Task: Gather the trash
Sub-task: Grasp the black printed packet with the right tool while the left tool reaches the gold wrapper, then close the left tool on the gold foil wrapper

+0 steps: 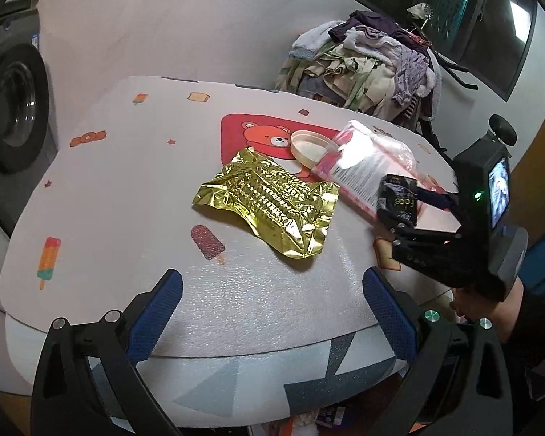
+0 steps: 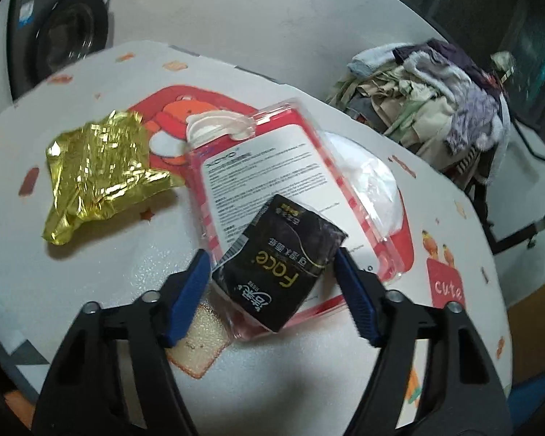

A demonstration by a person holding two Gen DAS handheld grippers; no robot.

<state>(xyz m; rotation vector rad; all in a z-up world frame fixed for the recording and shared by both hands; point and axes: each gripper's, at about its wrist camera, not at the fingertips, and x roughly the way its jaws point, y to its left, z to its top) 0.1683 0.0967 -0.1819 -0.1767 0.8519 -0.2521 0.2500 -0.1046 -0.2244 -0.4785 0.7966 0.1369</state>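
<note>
A: Currently, what does the right gripper (image 2: 272, 279) have between its fingers?

B: A black tissue packet (image 2: 279, 261) printed with gold lettering. The packet lies on top of the clear plastic package (image 2: 272, 167), at that package's near end. Both blue pads sit at the packet's edges; the right pad meets its corner, the left pad appears to meet its side. Firm pressure cannot be confirmed from either view.

A: And the left gripper (image 1: 272, 312)?

B: Released. Its fingers stand wide apart over the near edge of the table (image 1: 127, 181), with nothing between them.

A: List the remaining items, referenced to the clear plastic package.

B: The crumpled gold foil wrapper (image 1: 269, 203) lies flat just left of the package; contact cannot be confirmed. A round beige lid (image 1: 309, 147) touches the package's far left corner and is partly covered by it. A white crumpled bag (image 2: 367, 185) lies just beside its right side.

A: Background items?

B: A heap of clothes (image 1: 374, 69) stands beyond the package, off the table. A washing machine (image 1: 14, 109) stands well to its left.
</note>
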